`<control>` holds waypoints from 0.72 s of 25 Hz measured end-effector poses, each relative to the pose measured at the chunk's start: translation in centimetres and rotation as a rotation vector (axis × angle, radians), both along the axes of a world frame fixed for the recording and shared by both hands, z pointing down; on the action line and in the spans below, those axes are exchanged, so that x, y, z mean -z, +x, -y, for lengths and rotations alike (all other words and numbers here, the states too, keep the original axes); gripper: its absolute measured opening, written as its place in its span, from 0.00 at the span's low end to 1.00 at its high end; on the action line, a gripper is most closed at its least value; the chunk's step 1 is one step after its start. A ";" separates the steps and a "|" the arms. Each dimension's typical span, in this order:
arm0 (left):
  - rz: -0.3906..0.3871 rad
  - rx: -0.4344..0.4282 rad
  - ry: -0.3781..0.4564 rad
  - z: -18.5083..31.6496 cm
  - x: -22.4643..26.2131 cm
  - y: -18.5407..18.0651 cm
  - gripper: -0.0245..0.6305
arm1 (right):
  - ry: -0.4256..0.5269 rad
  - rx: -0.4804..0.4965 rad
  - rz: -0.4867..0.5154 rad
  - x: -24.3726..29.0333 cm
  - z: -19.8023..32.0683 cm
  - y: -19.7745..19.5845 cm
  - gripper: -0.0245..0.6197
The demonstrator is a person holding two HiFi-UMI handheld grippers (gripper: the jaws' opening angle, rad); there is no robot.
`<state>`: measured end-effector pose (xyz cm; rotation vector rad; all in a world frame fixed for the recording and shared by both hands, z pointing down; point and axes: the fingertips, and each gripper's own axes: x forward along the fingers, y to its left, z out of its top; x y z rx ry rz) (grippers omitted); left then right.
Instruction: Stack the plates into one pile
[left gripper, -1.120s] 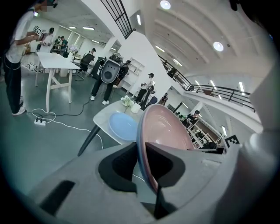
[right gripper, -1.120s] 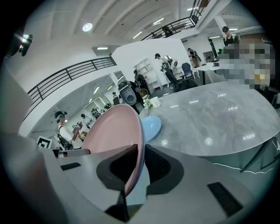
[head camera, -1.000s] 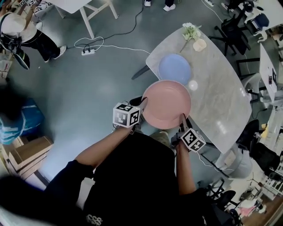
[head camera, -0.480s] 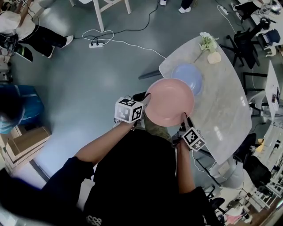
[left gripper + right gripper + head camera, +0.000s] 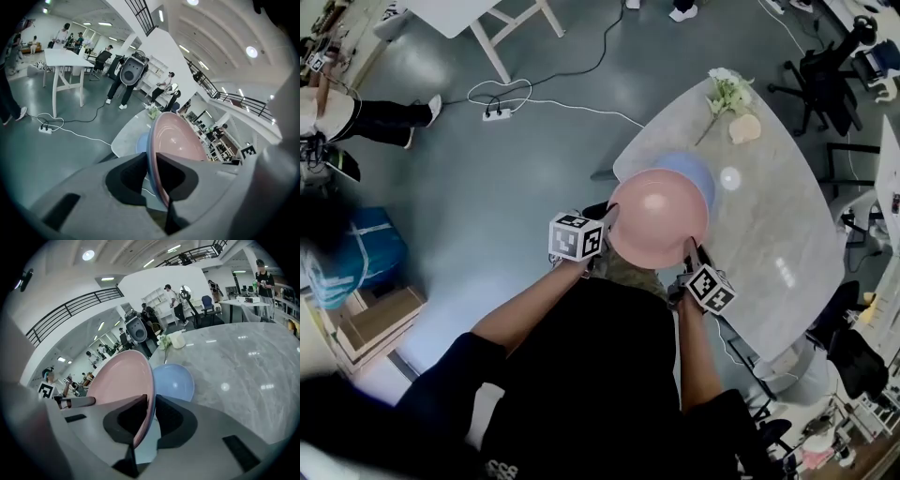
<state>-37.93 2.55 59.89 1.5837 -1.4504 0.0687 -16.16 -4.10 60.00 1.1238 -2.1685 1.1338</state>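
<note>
A pink plate [image 5: 658, 217] hangs over the near end of the marble table [image 5: 769, 234], held by both grippers. My left gripper [image 5: 607, 217] is shut on its left rim, my right gripper [image 5: 689, 247] on its near right rim. In the left gripper view the pink plate [image 5: 173, 140] stands edge-on between the jaws; in the right gripper view the pink plate [image 5: 122, 380] does the same. A blue plate [image 5: 696, 173] lies on the table, mostly covered by the pink one. In the gripper views the blue plate [image 5: 173, 380] shows just past the pink rim, a sliver of blue plate [image 5: 142, 143] on the left.
White flowers [image 5: 727, 92] and a small cream object [image 5: 745, 128] lie at the table's far end. A power strip with cables [image 5: 497, 112] lies on the floor. Cardboard boxes [image 5: 380, 319] and a person [image 5: 337, 117] stand at the left; office chairs [image 5: 825, 66] stand at the right.
Both grippers have carried the pink plate away from me across the table. It now covers most of the blue plate, which showed whole a second ago.
</note>
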 end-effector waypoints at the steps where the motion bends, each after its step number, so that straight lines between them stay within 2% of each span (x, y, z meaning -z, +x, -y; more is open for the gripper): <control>1: 0.001 -0.006 -0.019 1.0 -0.8 0.4 0.13 | -0.013 0.004 -0.007 -0.7 0.9 0.4 0.13; 9: 0.038 -0.114 -0.158 7.7 -7.2 3.1 0.15 | -0.109 -0.002 -0.069 -6.8 6.9 2.9 0.13; 18: 0.081 -0.131 -0.265 10.2 -12.1 4.7 0.16 | -0.170 0.076 -0.129 -11.8 10.4 4.3 0.13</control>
